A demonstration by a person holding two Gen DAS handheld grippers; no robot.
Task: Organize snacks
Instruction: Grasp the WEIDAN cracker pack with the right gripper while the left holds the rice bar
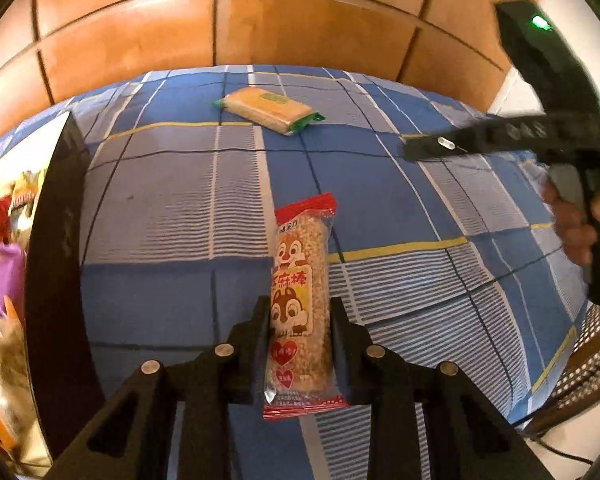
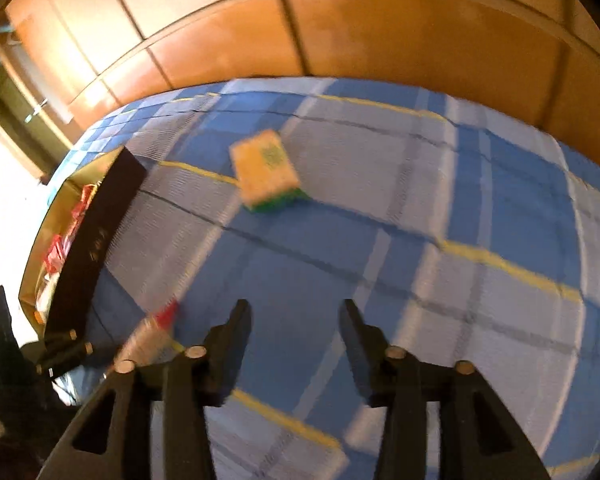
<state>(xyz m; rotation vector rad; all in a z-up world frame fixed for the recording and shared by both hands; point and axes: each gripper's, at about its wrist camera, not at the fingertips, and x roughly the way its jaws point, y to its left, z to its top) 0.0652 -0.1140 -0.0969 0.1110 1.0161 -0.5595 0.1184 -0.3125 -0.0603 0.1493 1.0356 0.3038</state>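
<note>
My left gripper (image 1: 300, 308) is shut on a long sesame bar (image 1: 300, 280) in a clear and red wrapper with a cartoon chipmunk, held above the blue checked cloth (image 1: 172, 220). A yellow cracker packet (image 1: 268, 110) with green ends lies farther back on the cloth. My right gripper (image 2: 295, 312) stands open with nothing between its fingers, and the cracker packet (image 2: 266, 170) lies ahead of it, blurred. From the left wrist view the right gripper (image 1: 416, 149) comes in from the right, held by a hand (image 1: 572, 232). The sesame bar (image 2: 152, 336) shows blurred at lower left.
A black box (image 1: 56, 280) with several colourful snack packets inside stands at the left edge of the cloth; it also appears as the black box (image 2: 96, 240) in the right wrist view. Wooden panels (image 1: 300, 32) rise behind. A mesh chair (image 1: 592, 344) stands at the lower right.
</note>
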